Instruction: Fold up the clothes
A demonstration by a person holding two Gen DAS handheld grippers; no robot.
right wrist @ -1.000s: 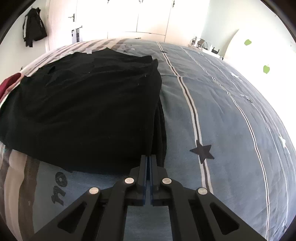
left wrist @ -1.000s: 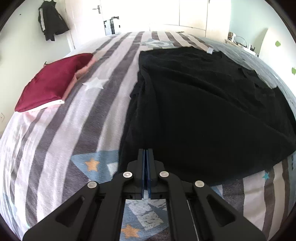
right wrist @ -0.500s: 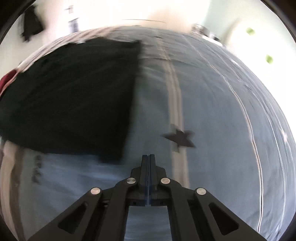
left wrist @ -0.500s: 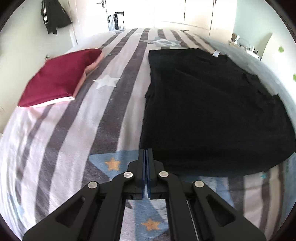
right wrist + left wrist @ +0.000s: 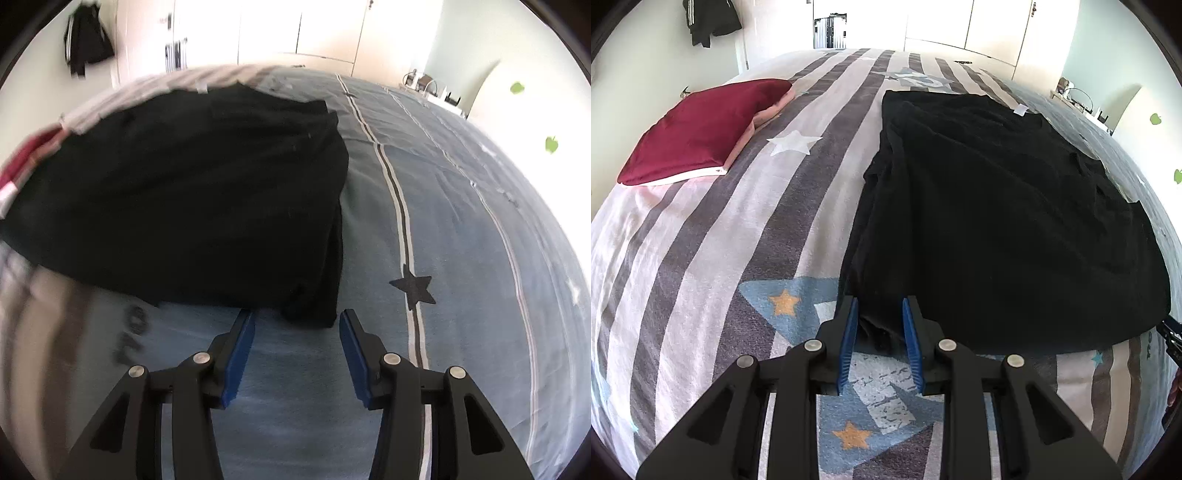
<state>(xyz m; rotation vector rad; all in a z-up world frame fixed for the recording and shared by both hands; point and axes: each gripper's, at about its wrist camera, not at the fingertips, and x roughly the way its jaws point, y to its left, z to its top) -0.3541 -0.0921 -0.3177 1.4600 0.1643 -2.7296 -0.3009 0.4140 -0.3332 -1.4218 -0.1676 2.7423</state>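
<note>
The black shirt [image 5: 997, 221] lies flat on the bed [image 5: 701, 240], soft, limp and light, best pinched at its two near corners. The left gripper [image 5: 877, 314] straddles the 7 o'clock corner, fingers narrowly apart; the right gripper [image 5: 297, 325] gapes wide just short of the 5 o'clock corner.

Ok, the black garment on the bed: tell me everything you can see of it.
The black garment is a soft, matte dark top lying spread flat on the patterned bedspread, its side edges folded in, with a small white label at its far end. The open left gripper straddles its near left corner; the open right gripper sits just short of its near right corner. A dark red folded item lies apart, to its left.
</note>
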